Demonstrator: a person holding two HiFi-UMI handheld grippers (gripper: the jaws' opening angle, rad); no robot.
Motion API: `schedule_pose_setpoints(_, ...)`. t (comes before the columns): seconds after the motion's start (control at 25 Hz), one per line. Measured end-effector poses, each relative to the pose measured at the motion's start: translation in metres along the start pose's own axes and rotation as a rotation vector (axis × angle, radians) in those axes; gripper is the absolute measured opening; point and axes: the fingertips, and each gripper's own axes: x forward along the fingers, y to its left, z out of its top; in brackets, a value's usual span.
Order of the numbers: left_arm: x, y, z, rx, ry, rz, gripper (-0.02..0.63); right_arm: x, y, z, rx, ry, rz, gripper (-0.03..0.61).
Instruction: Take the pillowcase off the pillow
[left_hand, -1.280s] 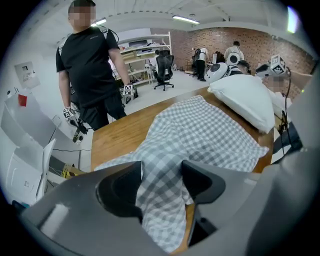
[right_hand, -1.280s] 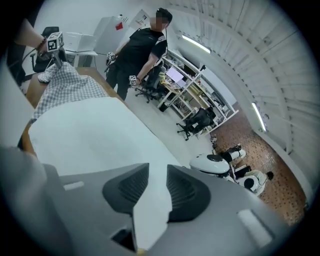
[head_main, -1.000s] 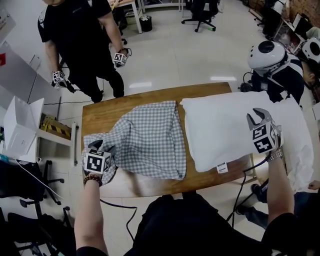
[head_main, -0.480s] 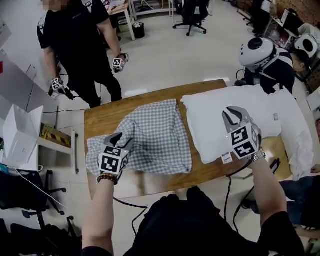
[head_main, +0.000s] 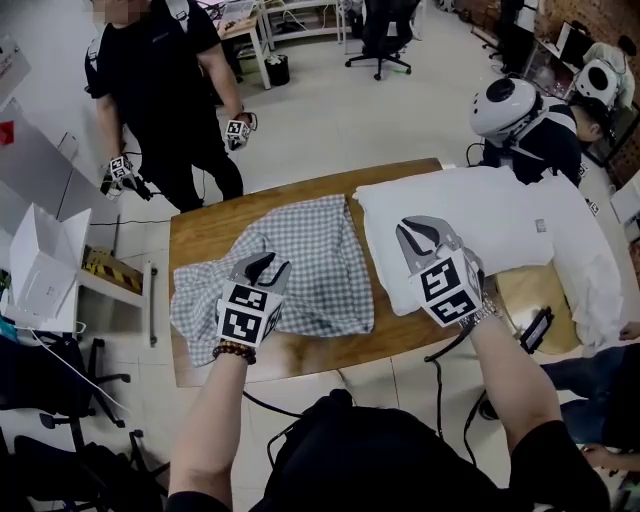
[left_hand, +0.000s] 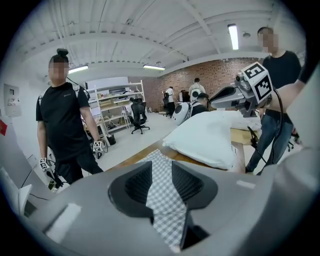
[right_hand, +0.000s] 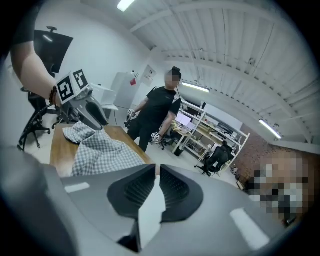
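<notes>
The blue-checked pillowcase (head_main: 310, 260) lies crumpled and flat on the wooden table (head_main: 200, 235), off the white pillow (head_main: 500, 220) that lies to its right. My left gripper (head_main: 270, 265) hovers over the pillowcase's near-left part. Its jaws are closing with a gap left, and checked cloth (left_hand: 161, 160) shows through that gap. My right gripper (head_main: 420, 228) hangs over the pillow's near-left corner. Its jaws are closing and stand almost together, with only a thin white sliver of pillow (right_hand: 150, 215) between them. From the right gripper view, the left gripper (right_hand: 95, 115) sits just above the bunched cloth (right_hand: 100, 150).
A person in black (head_main: 160, 80) stands beyond the table's far left corner, a gripper in each hand. A person with a white helmet (head_main: 520, 110) sits at the far right. A white box (head_main: 40, 270) stands on the left, and a cable hangs off the near edge.
Both grippers have come inward. The left went from the pillowcase's left corner toward its middle, the right from the pillow's right end to its near-left corner. Both pairs of jaws have narrowed.
</notes>
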Motion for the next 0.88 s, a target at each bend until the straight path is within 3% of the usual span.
schedule_pose_setpoints(0.32, -0.016, -0.128, 0.024, 0.068, -0.129, 0.038, 0.005, -0.08, 0.047, -0.028, 0.032, -0.168, 0.042, 0.002)
schedule_pose_setpoints(0.56, -0.022, -0.204, 0.049, 0.12, -0.185, 0.018, 0.003, -0.124, 0.068, -0.036, 0.058, -0.248, 0.087, 0.002)
schedule_pose_setpoints(0.88, -0.043, -0.265, 0.076, 0.162, -0.263, 0.016, 0.003, -0.168, 0.087, -0.038, 0.086, -0.303, 0.111, 0.0)
